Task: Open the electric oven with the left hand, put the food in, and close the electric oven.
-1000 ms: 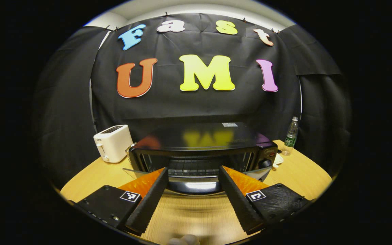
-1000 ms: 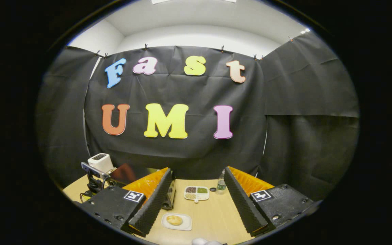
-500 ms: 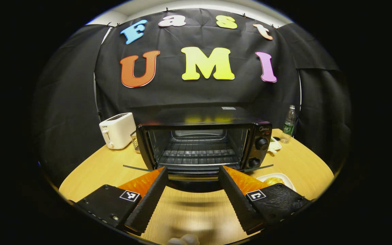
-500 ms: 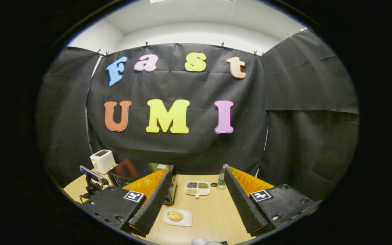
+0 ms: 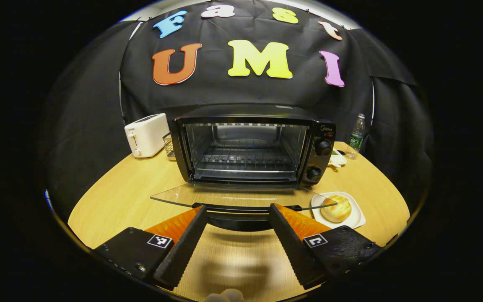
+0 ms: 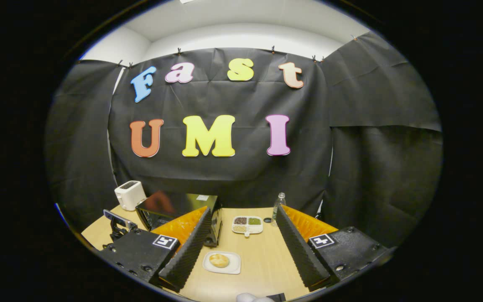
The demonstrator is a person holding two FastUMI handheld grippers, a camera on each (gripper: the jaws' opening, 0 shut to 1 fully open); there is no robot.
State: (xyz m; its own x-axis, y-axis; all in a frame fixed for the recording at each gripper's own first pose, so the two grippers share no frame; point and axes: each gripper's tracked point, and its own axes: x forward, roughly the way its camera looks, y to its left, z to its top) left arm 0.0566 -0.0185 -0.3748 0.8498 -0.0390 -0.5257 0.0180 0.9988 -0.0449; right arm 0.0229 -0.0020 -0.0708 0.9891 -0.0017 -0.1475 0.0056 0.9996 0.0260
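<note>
You have one black oven on the tabletop, and one white toaster. You can count one bun on one white plate, one water bottle, and one tray with four little food spots.

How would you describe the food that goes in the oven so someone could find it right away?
Find the black electric oven in the middle of the round wooden table, its glass door folded down. Beside the door, below the knobs, sits a small white plate. The bread bun on it is round and golden-brown, unlike the divided snack dish farther back.
</note>
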